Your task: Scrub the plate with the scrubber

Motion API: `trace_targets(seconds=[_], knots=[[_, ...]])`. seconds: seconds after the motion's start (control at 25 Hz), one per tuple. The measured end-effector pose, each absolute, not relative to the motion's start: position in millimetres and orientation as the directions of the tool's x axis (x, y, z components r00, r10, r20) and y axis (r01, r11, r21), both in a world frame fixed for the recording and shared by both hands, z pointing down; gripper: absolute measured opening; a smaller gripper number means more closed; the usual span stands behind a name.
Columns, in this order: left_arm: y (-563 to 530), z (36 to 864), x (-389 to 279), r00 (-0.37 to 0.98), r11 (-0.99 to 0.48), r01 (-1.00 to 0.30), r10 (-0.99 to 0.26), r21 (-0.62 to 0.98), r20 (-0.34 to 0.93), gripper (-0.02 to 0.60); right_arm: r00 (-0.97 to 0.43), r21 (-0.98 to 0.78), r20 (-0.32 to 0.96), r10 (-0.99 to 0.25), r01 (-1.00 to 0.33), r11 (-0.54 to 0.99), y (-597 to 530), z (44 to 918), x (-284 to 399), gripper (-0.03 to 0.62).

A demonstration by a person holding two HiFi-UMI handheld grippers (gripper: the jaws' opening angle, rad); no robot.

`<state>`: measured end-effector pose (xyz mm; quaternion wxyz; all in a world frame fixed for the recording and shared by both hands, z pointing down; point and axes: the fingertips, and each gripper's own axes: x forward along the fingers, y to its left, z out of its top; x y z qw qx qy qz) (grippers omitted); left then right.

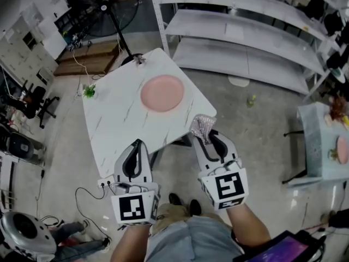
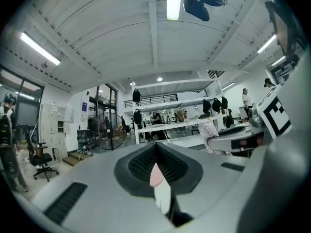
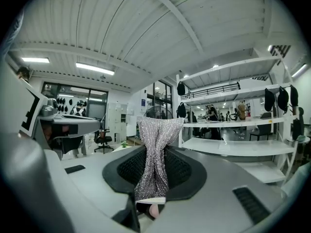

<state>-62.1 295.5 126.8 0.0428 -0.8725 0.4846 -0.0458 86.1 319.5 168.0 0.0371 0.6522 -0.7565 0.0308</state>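
Near the far right edge of the surface lies the pink plate, flat and bare, with nothing touching or steadying it. The right gripper has its jaws clamped on the silvery mesh scrubber, which is raised by the near right corner of the surface, apart from the plate. The left gripper hangs by the near edge with its jaws pressed together on nothing.

The main risk, as I judge it, is the plate sliding. It rests loose on a smooth top close to the far right edge, so a scrubbing stroke pushed away from the person could skate it toward that edge or over it. With the left jaws closed and well short of the plate, nothing is placed to hold it.

The second risk is the grip on the scrubber. The jaws pinch it low down and the free end flares out loosely above them, so pressure on the plate may fold the mesh over or drag it out of the jaws. If it folds, the hard jaw tips could meet the plate instead of the mesh.

A small green thing near the left corner lies well apart from the plate and looks unlikely to interfere.
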Motion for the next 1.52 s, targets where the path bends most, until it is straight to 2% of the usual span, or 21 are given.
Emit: trace_targets(seconds=[0.44, 0.8, 1.12, 1.52], knots=[[207.3, 151.5, -64.4, 0.486, -0.488, -0.869, -0.873, -0.079, 0.049, 0.006, -0.168, 0.037, 0.132, -0.977, -0.984, 0.174, 232.3, 184.6, 95.5, 0.118], [91.1, 179.0, -51.6, 0.496, -0.506, -0.861, -0.858, -0.054, 0.132, 0.008, -0.162, 0.018, 0.211, -0.964, -0.985, 0.169, 114.1, 207.3, 108.5, 0.117], [7.0, 165.9, -64.6, 0.479, -0.485, -0.873, -0.873, -0.058, 0.095, 0.008, -0.181, 0.058, 0.191, -0.965, -0.979, 0.195, 25.9, 187.9, 99.1, 0.114], [-36.4, 152.3, -63.4, 0.446, -0.450, -0.892, -0.891, -0.038, 0.092, 0.008, -0.225, 0.091, 0.191, -0.955, -0.965, 0.245, -27.4, 170.8, 100.8, 0.114]])
